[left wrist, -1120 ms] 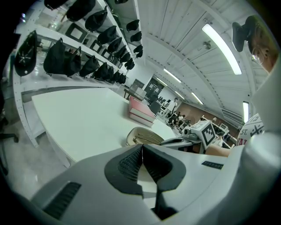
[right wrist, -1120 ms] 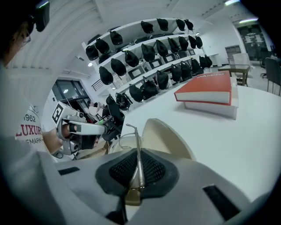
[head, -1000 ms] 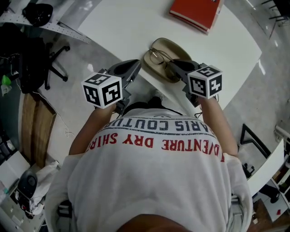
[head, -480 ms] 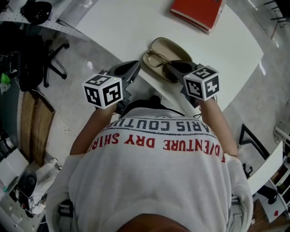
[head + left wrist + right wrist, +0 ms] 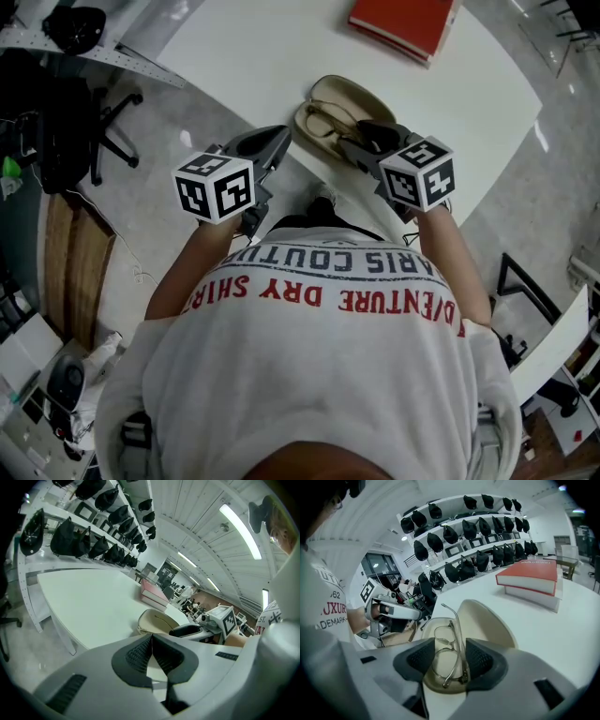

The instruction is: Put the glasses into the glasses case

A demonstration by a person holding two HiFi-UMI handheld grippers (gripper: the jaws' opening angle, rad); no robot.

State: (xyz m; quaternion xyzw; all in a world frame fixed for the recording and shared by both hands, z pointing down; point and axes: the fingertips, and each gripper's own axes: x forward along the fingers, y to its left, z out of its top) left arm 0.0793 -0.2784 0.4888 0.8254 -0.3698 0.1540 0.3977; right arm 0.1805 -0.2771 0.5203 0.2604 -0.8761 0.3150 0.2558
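Note:
The beige glasses case (image 5: 330,103) lies open near the white table's front edge, its lid (image 5: 487,620) tipped back. The thin metal-framed glasses (image 5: 449,653) lie in its lower half, one temple sticking up. My right gripper (image 5: 450,660) hangs just over the case; its jaws are opening, they straddle the glasses, and the pads stand off the frame. In the head view the right gripper (image 5: 370,141) covers the case's right end. My left gripper (image 5: 267,148) waits at the table edge left of the case, shut on nothing, as the left gripper view (image 5: 151,638) shows.
A red book (image 5: 403,23) lies on the table (image 5: 253,47) beyond the case, stacked on another in the right gripper view (image 5: 529,576). Shelves of black caps (image 5: 464,531) line the far wall. An office chair (image 5: 56,122) stands on the floor at left.
The right gripper's jaws have spread apart and let go of the glasses, which now rest in the case. The left gripper has not moved.

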